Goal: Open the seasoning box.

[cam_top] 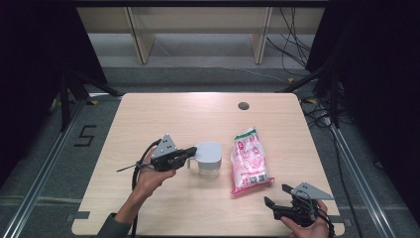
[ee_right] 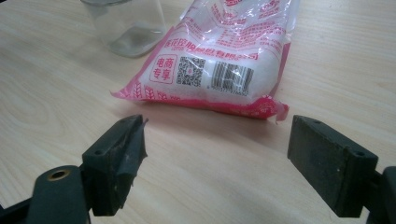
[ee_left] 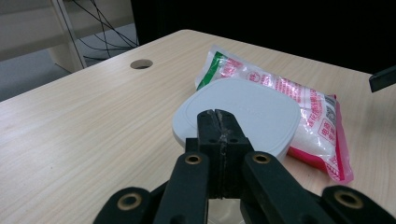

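A clear jug (cam_top: 208,166) with a grey-white lid (ee_left: 247,112) stands near the table's middle. My left gripper (cam_top: 193,152) reaches it from the left, jaws pressed together at the handle (cam_top: 189,162) against the lid's rim; in the left gripper view the left gripper (ee_left: 217,114) shows no gap. A pink and white bag (cam_top: 250,161) of white grains lies flat to the jug's right, also seen as the bag (ee_left: 299,93) and the bag (ee_right: 224,60). My right gripper (cam_top: 277,194) hovers near the front right corner, open; the right gripper (ee_right: 215,154) faces the bag's barcode end with nothing between its jaws.
A round cable hole (cam_top: 243,105) sits near the far edge of the wooden table (cam_top: 148,114). The jug's clear base (ee_right: 130,23) stands left of the bag. Dark curtains flank the table, and cables lie on the floor beyond it.
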A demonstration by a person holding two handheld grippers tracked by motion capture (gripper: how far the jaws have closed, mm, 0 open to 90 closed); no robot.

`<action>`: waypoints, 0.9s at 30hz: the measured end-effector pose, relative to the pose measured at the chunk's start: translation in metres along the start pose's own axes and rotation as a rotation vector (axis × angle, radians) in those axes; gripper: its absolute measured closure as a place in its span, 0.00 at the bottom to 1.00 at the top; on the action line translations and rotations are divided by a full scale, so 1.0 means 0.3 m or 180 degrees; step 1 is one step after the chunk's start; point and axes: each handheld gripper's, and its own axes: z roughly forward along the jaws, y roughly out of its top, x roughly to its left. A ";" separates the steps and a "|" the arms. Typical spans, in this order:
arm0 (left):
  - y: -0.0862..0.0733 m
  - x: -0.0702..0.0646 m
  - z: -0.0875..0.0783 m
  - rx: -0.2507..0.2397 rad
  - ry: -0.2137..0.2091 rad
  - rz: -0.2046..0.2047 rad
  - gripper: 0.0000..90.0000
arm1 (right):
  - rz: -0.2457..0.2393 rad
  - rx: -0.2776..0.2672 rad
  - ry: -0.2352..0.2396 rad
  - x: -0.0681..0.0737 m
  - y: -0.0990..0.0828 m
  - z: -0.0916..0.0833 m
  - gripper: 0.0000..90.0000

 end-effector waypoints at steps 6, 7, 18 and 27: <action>-0.006 0.017 0.004 -0.0030 0.0063 -0.0024 0.99 | -0.0017 0.0026 -0.0005 0.000 0.001 -0.003 0.22; -0.007 0.019 0.004 -0.0033 0.0058 -0.0036 0.99 | -0.0017 0.0026 -0.0005 0.000 0.001 -0.003 0.22; -0.004 0.033 0.010 -0.0058 0.0087 0.0123 0.99 | -0.0167 -0.0012 -0.0018 0.000 0.009 0.018 0.25; -0.007 0.030 0.018 -0.0097 0.0089 0.0004 0.99 | -0.0119 0.0044 0.0075 0.018 0.027 0.033 0.28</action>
